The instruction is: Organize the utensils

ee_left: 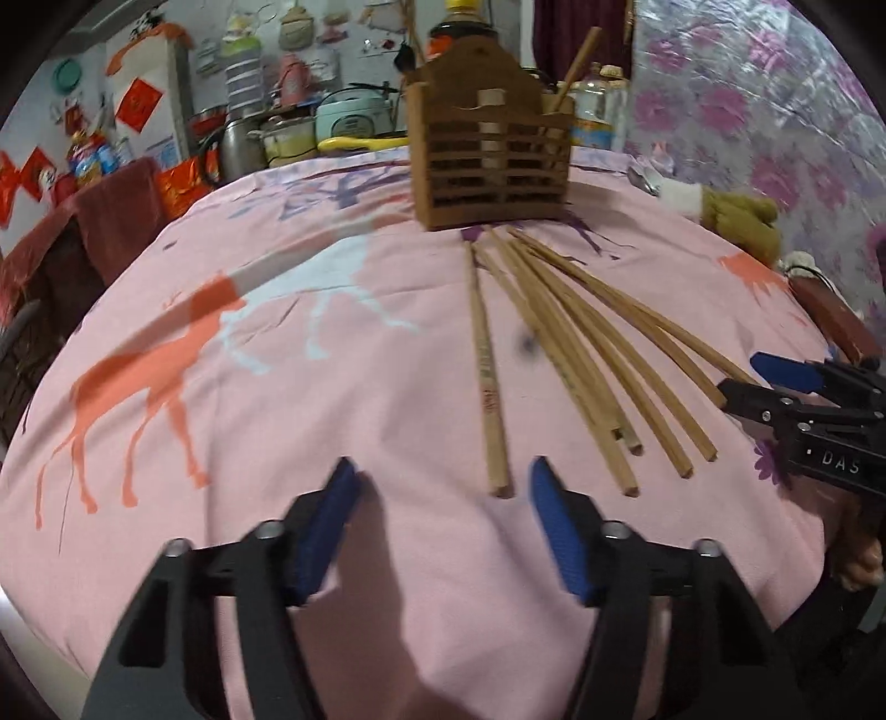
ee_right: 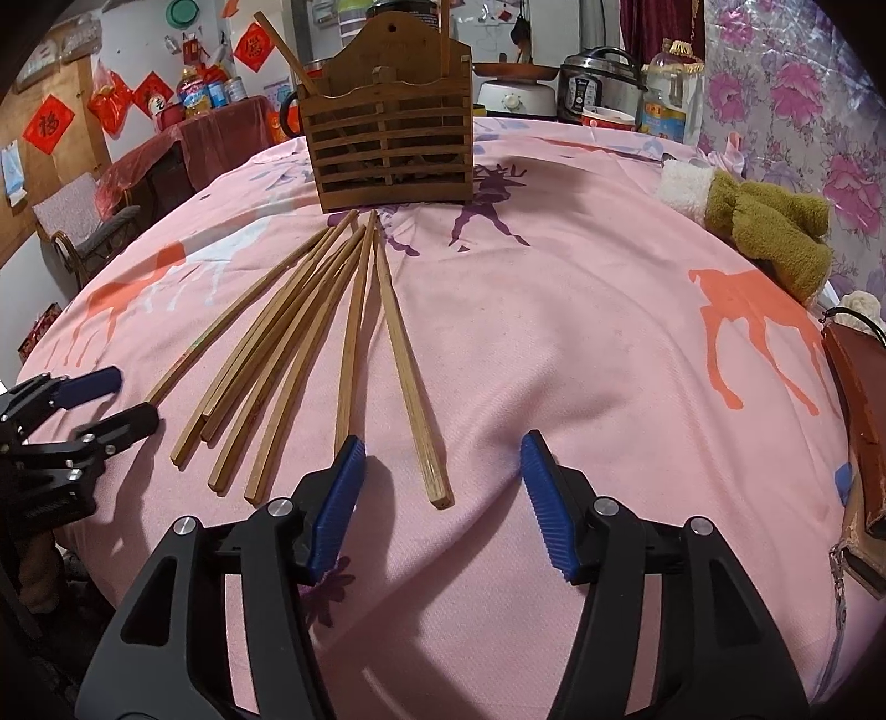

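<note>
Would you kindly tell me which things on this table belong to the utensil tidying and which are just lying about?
Belonging: loose chopsticks, wooden holder, chopstick in the holder.
Lying about: green mitten, brown case, cookers, oil bottle.

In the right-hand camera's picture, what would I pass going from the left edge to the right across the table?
Left gripper → fanned chopsticks → purple deer print → olive glove → brown case at the right edge.

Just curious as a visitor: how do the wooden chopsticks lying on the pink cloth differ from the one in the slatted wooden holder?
The wooden chopsticks on the cloth lie flat, fanned out; the chopstick in the slatted wooden holder stands leaning. Those on the cloth show fully; the holder hides the other's lower part. Both look like plain light wood.
</note>
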{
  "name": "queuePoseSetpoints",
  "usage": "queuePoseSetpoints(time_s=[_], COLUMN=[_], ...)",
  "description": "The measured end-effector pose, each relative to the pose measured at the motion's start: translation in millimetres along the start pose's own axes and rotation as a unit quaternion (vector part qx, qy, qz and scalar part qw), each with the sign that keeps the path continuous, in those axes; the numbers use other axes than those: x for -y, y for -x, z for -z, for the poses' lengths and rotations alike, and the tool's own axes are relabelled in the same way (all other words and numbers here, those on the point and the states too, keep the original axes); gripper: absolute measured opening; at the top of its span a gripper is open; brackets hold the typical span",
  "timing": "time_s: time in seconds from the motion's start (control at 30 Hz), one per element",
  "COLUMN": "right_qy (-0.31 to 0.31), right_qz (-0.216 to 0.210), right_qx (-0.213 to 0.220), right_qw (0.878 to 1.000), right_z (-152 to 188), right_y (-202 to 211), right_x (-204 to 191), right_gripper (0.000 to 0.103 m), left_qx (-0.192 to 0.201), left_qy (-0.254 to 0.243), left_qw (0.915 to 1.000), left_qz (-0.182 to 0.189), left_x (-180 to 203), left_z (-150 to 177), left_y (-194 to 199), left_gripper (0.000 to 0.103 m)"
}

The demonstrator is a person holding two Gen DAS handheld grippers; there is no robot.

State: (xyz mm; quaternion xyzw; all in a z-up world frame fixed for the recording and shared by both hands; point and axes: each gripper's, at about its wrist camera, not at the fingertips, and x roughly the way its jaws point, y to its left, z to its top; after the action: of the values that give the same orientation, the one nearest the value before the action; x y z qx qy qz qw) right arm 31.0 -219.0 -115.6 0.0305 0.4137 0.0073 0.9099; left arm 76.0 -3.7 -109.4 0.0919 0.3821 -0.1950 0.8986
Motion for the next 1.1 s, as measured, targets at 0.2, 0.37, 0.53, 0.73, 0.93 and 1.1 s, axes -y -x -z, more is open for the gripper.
queuePoseSetpoints(time_s=[0.2,0.37,0.53,0.73,0.93,1.1], right_qy=[-0.006,-0.030,-0.009,0.009,-0.012,-0.013], right_qz=[0.002,-0.007,-0.024,-0.028,-0.019,-0.018], right_qx=[0.002,0.023,0.048,0.034,0.003,0.008], right_qw=[1.000,0.999,0.999,0.999,1.000,1.000], right_z=[0,-3,-3,-2,-1,1], right_y=[1,12,22,16,3,7], right_x=[1,10,1,-6,5,6], right_gripper=[0.058,0.058,0.056,0.054,0.020,0.012], left_qx=[0.005,0.006,0.001,-0.003,-0.002,-0.006], left_qy=[0.015,0.000,0.015,0.020,0.031,0.036], left_qw=[0.9994,0.9994,0.9992,0.9988,0.9980,0.9976], left_qz=[0.032,0.034,0.036,0.044,0.055,0.059], left_x=[0,9,3,3,-1,-2], left_z=[-11,-11,-8,-4,-2,1], left_y=[-6,-9,-8,-5,-4,3], left_gripper=[0.041,0.039,0.010,0.007,0.007,0.006])
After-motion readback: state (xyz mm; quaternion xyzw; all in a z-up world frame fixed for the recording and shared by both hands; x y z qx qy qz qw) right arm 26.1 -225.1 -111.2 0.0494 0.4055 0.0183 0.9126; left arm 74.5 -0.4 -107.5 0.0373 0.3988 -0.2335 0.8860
